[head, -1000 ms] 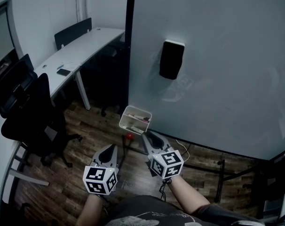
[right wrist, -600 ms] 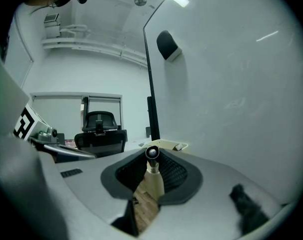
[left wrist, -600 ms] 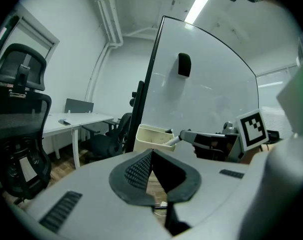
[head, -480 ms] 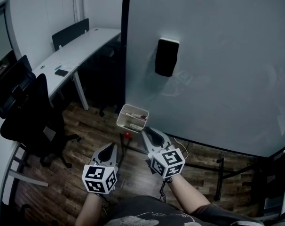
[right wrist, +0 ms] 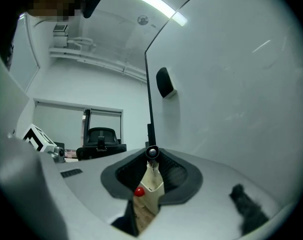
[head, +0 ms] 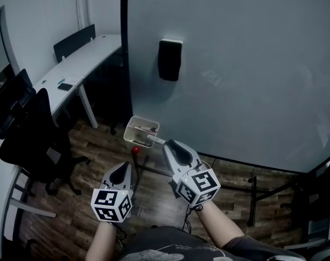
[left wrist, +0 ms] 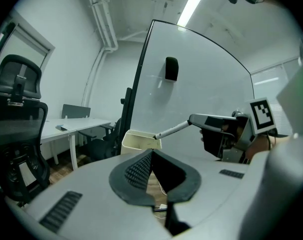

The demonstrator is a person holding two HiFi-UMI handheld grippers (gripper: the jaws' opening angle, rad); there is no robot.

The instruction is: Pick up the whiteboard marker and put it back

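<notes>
Two grippers are raised in front of the whiteboard [head: 236,64], and the whiteboard marker [head: 156,140] is in the right gripper [head: 168,144]. Its jaws pinch the barrel near one end, so most of the marker sticks out ahead of the fingertips toward the board's lower left corner. There a white tray [head: 128,129] hangs at the board's bottom edge. The marker's far end sits right at the tray's near rim, though we cannot tell whether it touches. In the right gripper view we look straight down the marker, its round end between the pads and the tray directly behind it. The left gripper [left wrist: 151,154] is nearer to us and to the left of the right one, apart from it. Its jaws are pressed together at the tips and grip nothing, and it also points toward the tray. A small red round thing [head: 136,150] shows just below the tray, between the two grippers' tips in the head view. A black eraser [head: 170,60] clings to the board well above the tray, near the board's left edge. Beyond that edge a long white desk [head: 94,50] runs along the wall with a small dark flat thing [head: 65,86] near its front edge. A black office chair [head: 37,137] stands on the wooden floor [head: 94,151] beside it.
</notes>
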